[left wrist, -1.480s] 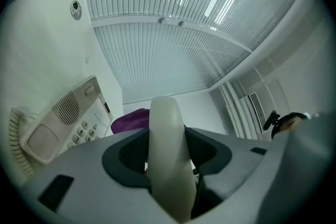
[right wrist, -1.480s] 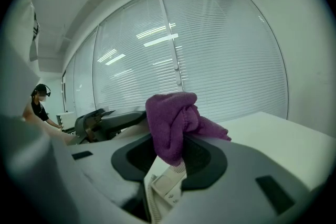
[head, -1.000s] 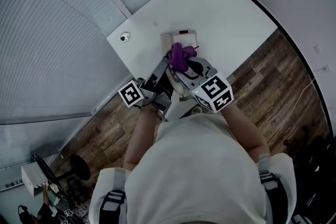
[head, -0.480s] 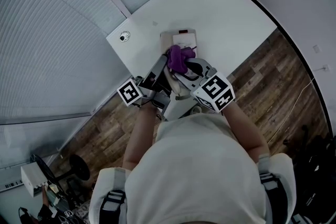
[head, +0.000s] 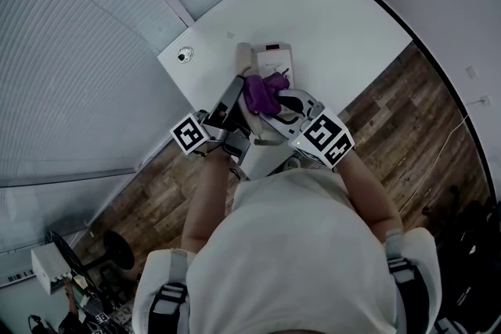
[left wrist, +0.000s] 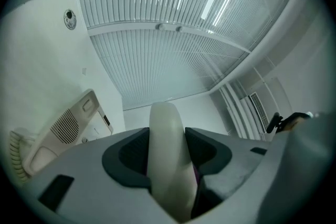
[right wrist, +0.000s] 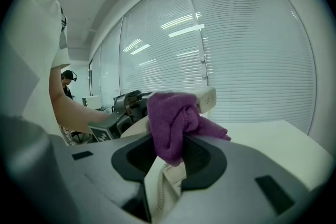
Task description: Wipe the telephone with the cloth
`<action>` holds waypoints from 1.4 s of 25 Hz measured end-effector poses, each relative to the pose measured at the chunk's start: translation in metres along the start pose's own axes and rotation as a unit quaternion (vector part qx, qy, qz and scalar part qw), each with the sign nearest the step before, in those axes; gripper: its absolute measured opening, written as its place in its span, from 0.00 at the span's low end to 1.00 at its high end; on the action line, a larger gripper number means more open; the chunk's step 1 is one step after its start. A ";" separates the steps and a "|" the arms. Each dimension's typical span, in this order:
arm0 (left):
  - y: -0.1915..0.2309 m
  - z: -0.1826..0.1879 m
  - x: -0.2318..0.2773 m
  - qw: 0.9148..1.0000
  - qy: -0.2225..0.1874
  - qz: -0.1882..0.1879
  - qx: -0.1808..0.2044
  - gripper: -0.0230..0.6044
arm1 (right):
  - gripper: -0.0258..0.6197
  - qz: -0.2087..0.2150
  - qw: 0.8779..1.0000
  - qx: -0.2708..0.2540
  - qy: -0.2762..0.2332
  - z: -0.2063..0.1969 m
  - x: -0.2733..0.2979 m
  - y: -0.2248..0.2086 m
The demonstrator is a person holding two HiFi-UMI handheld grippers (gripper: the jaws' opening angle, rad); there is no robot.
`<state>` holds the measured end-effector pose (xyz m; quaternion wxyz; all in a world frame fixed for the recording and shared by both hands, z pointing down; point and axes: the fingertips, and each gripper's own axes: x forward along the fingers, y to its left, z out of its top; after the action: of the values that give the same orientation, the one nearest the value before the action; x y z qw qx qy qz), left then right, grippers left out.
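We see the left gripper (head: 233, 94) clenched on the telephone's handset (left wrist: 167, 160); both jaws press its smooth, rounded cream shaft, which rises up between them. The right gripper (head: 286, 107) is clamped on the purple cloth (right wrist: 170, 123); the cloth is bunched into a thick fold that stands up out of the jaws and lies against the handset; past its upper edge we see the handset's end (right wrist: 207, 98), cream with a few small holes. The handset is held in the air above the near edge of the white table (head: 337, 19), between the two grippers. The telephone's base (head: 270, 59) rests on the table just beyond them; it is cream too, with a slatted speaker grille (left wrist: 65, 126) and a small dark display strip. A cream coiled cord (right wrist: 157, 186) hangs below the cloth, between the right gripper's jaws; more of its coils (left wrist: 16, 152) show beside the base. Closed window blinds (right wrist: 236, 50) stand behind the table.
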<state>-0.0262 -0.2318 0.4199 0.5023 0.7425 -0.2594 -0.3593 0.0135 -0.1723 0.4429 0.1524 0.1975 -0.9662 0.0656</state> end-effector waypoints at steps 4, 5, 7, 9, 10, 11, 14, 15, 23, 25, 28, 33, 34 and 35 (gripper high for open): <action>0.005 0.008 -0.001 1.000 -0.011 0.005 -0.001 0.40 | 0.25 0.009 1.000 -0.013 0.013 -0.004 0.002 0.006; 0.005 0.010 -0.002 1.000 -0.013 0.006 0.001 0.40 | 0.25 0.011 1.000 -0.014 0.014 -0.004 0.002 0.009; 0.003 0.012 -0.001 1.000 -0.012 0.006 0.007 0.39 | 0.25 0.013 1.000 -0.011 0.013 -0.004 0.001 0.011; 0.000 0.010 0.000 1.000 -0.009 0.007 0.013 0.40 | 0.25 0.013 1.000 -0.006 0.011 -0.005 -0.001 0.012; -0.001 0.009 0.000 1.000 -0.008 0.007 0.015 0.39 | 0.25 0.013 1.000 -0.004 0.010 -0.005 -0.002 0.012; -0.002 0.009 0.000 1.000 -0.007 0.007 0.015 0.39 | 0.25 0.013 1.000 -0.003 0.010 -0.006 -0.003 0.012; 0.000 0.008 0.001 1.000 -0.007 0.009 0.016 0.40 | 0.25 0.012 1.000 0.001 0.011 -0.009 -0.006 0.012; 0.001 0.009 0.002 1.000 -0.007 0.010 0.015 0.39 | 0.25 0.012 1.000 0.003 0.012 -0.011 -0.006 0.011; 0.005 0.015 0.006 1.000 -0.009 0.014 0.020 0.40 | 0.25 0.013 1.000 0.021 0.018 -0.020 -0.008 0.011; 0.004 0.014 0.006 1.000 -0.010 0.015 0.021 0.40 | 0.25 0.013 0.999 0.024 0.019 -0.022 -0.010 0.013; 0.006 0.015 0.006 1.000 -0.012 0.015 0.019 0.39 | 0.25 0.017 0.999 0.028 0.021 -0.027 -0.010 0.015; 0.008 0.022 0.004 0.999 -0.018 0.019 0.026 0.40 | 0.25 0.024 0.999 0.033 0.029 -0.034 -0.009 0.021; 0.008 0.022 0.004 0.999 -0.019 0.020 0.027 0.39 | 0.25 0.025 0.999 0.033 0.030 -0.035 -0.008 0.023; 0.008 0.024 0.003 0.999 -0.020 0.022 0.027 0.40 | 0.25 0.027 0.999 0.034 0.032 -0.036 -0.008 0.024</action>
<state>-0.0431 -0.2506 0.4212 0.4843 0.7429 -0.2949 -0.3558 0.0204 -0.1410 0.4730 0.1743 0.1744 -0.9631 0.1082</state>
